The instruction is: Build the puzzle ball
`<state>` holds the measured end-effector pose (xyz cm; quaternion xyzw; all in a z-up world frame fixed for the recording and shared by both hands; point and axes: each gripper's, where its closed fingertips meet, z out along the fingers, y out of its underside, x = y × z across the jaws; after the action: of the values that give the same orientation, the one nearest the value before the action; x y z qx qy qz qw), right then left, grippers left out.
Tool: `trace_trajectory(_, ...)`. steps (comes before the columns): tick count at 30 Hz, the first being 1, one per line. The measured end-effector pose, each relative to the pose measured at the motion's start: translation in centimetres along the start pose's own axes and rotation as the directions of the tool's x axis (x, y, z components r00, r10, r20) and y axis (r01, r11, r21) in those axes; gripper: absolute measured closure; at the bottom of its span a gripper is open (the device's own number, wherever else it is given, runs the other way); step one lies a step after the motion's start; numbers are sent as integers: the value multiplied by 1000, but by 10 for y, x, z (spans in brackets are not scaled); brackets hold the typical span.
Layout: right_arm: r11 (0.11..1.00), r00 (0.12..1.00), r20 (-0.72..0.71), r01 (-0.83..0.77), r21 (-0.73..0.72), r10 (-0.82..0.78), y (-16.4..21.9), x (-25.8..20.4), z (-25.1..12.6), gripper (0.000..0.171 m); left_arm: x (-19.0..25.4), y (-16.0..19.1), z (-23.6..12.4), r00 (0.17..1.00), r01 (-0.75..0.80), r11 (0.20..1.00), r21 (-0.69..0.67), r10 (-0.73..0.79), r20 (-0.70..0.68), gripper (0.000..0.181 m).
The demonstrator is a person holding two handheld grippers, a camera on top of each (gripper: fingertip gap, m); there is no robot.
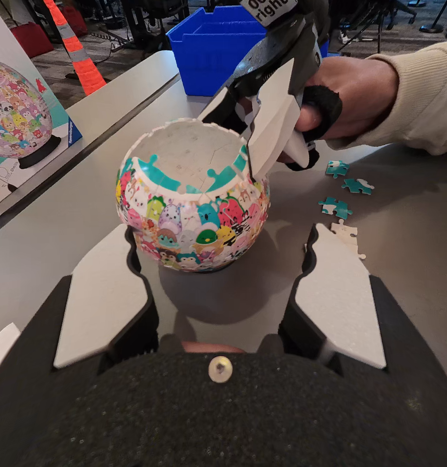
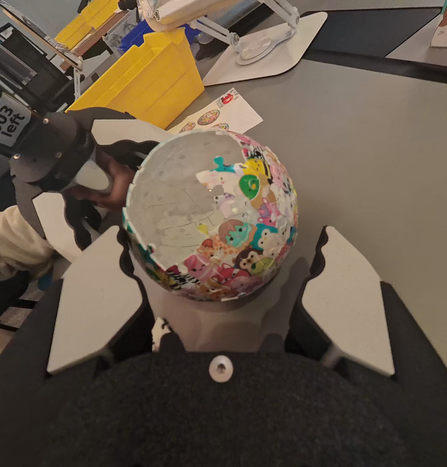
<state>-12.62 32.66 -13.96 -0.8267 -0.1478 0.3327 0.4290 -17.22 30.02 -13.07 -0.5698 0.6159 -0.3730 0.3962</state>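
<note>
Left wrist view, left to right: puzzle box (image 1: 28,131) at the bench (image 1: 65,240) edge; half-built puzzle ball (image 1: 192,214) at centre, open at the top, standing between the spread tips of the empty left claw (image 1: 221,240); right claw (image 1: 245,141) reaching over the ball's rim, its grip hidden; loose puzzle pieces (image 1: 343,199) on the right. Right wrist view: right claw (image 2: 222,242) wide open, empty, flanking the ball.

It looked like a lab or workshop: grey desk (image 1: 65,240), blue bin (image 1: 212,58), yellow bins (image 2: 146,80), orange traffic cone (image 1: 78,58), cables on the floor.
</note>
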Motion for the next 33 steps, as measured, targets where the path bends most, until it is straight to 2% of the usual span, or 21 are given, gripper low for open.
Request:
trace_trajectory(4, 1000, 1000, 22, -10, 9, 10, -2, -6, -1, 37, -5, 0, -2, 1000, 2, 1000, 6, -2, 13, 65)
trace_trajectory(8, 1000, 999, 25, -27, 6, 27, -1, -7, 1, 37, -18, 9, -3, 998, 54, 999, 3, -54, 30, 64)
trace_trajectory(12, 999, 999, 13, -38, 1, 38, 3, -4, 6, 36, -11, 13, 4, 998, 67, 998, -6, -67, -4, 65)
trace_trajectory(16, 998, 998, 6, -66, 21, 66, 2, -4, 7, 38, -6, 13, 9, 998, 58, 998, -23, -58, 4, 53)
trace_trajectory(22, 989, 989, 18, -145, 38, 145, 2, -4, 7, 40, -4, 17, 12, 998, 62, 997, -48, -62, 6, 51)
trace_trajectory(29, 990, 991, 5, -135, 32, 135, 2, -3, 6, 39, -4, 16, 13, 998, 61, 997, -48, -60, 14, 50)
trace_trajectory(33, 996, 997, -14, -81, 46, 82, 0, -3, 6, 36, -4, 15, 13, 998, 60, 998, -32, -60, 15, 56)
